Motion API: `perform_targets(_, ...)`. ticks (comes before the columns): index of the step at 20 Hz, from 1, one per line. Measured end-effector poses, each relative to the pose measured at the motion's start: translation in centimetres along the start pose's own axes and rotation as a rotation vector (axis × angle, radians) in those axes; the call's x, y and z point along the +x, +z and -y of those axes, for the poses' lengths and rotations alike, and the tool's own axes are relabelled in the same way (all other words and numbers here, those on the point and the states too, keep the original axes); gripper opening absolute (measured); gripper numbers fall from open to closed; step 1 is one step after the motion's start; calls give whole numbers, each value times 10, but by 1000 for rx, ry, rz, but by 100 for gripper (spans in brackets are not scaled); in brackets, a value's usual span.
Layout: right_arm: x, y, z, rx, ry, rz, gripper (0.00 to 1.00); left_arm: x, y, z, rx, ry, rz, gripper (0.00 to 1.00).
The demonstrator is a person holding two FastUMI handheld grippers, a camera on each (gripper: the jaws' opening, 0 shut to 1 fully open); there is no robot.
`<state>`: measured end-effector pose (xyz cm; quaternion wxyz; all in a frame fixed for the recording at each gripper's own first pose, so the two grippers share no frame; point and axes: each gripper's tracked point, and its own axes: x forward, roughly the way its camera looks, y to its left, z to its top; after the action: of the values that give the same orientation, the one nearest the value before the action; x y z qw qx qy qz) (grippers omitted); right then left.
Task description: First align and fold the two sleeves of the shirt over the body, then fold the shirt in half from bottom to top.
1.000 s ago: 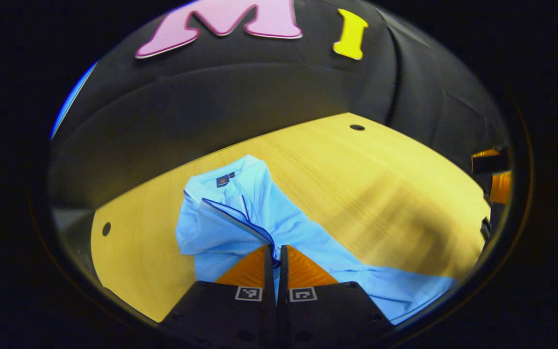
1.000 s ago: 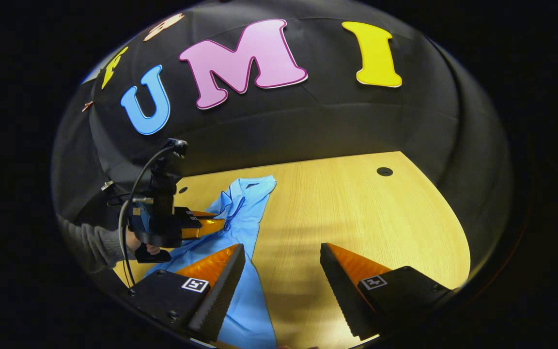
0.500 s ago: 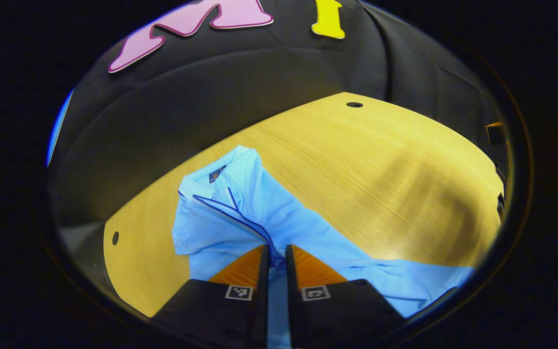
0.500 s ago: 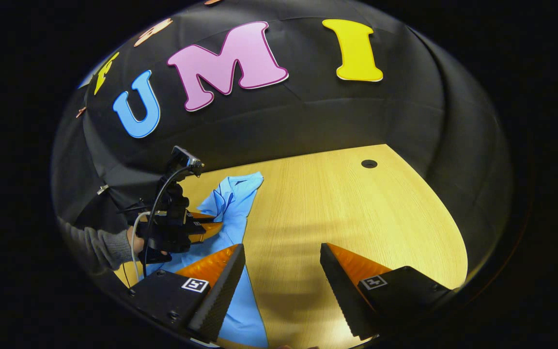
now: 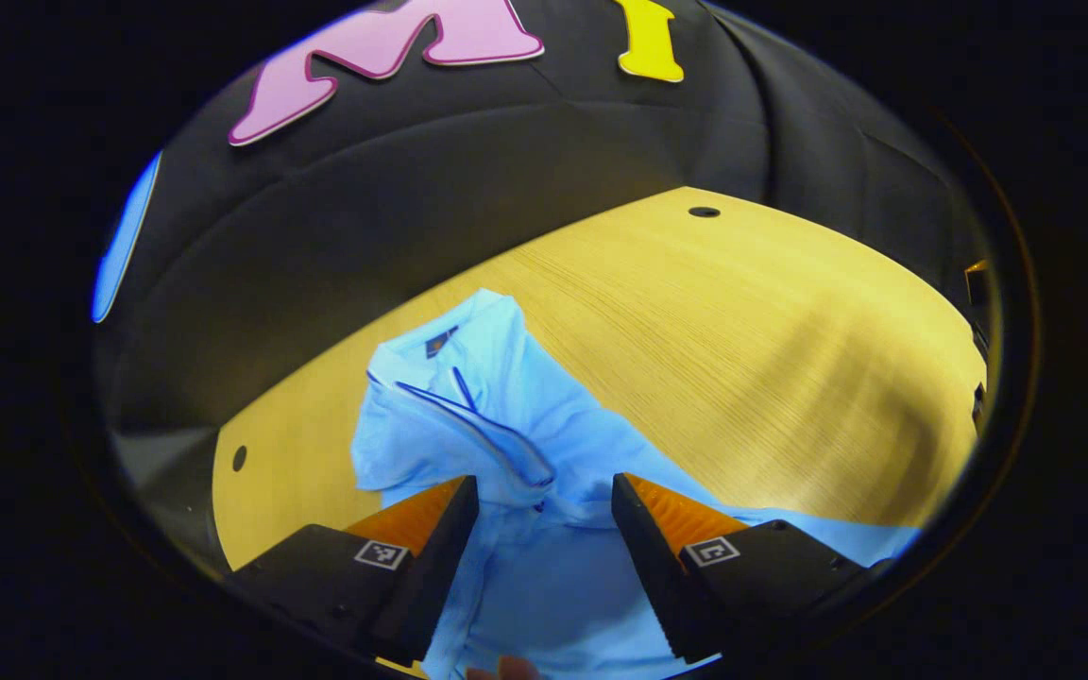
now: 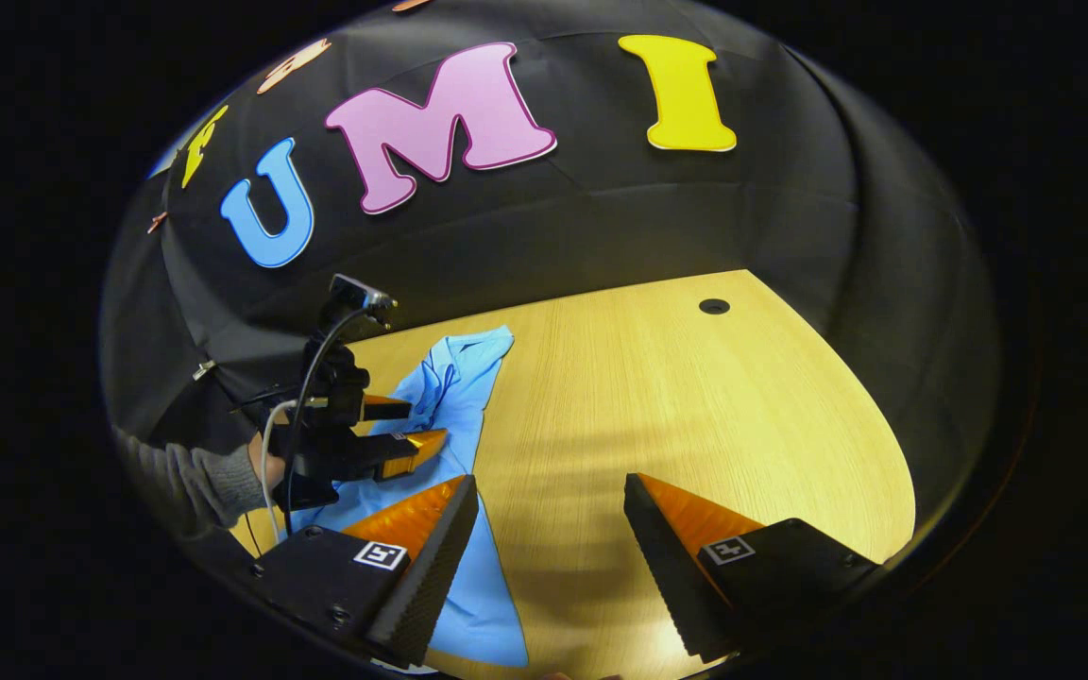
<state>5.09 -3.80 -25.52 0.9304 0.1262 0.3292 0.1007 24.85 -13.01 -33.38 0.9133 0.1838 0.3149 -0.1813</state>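
Left gripper [image 5: 544, 505] hangs released, its jaws spread above the shirt [image 5: 525, 444], which lies rumpled on the table's [image 5: 742, 331] left side, collar at the far end. Right gripper [image 6: 552, 510] gapes wide over bare wood just right of the shirt.

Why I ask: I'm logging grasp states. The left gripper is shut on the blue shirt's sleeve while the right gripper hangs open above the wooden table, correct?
Not quite. In the left gripper view the left gripper is open, its fingers spread either side of the blue shirt, gripping nothing. The right gripper does hang open above the wooden table.
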Motion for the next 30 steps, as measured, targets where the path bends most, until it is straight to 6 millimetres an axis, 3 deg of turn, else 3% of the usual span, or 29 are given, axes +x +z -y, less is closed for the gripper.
perform_targets(2,-9,-10,-6,-7,6,-23,97,-29,4,-9,-40,20,37,91)
perform_targets(5,-24,-36,-17,-40,12,-77,98,-90,-16,-23,-114,39,51,91)
perform_targets(8,-42,-71,-30,-88,16,-142,98,-152,-62,-38,-163,82,19,91)
perform_targets(10,-51,-94,-39,-114,19,-183,98,-186,-96,-38,-197,80,-11,91)
perform_targets(14,-57,-136,-53,-129,18,-260,98,-230,-170,-43,-253,87,-84,91)
perform_targets(17,-56,-162,-55,-137,1,-311,98,-243,-215,-36,-278,86,-148,91)
perform_targets(20,-55,-180,-56,-150,-17,-347,99,-244,-245,-39,-285,102,-188,91)
perform_targets(27,-42,-204,-60,-198,-33,-392,98,-228,-289,-36,-321,94,-292,91)
perform_targets(30,-32,-212,-60,-210,-38,-410,98,-226,-289,-32,-337,74,-288,90)
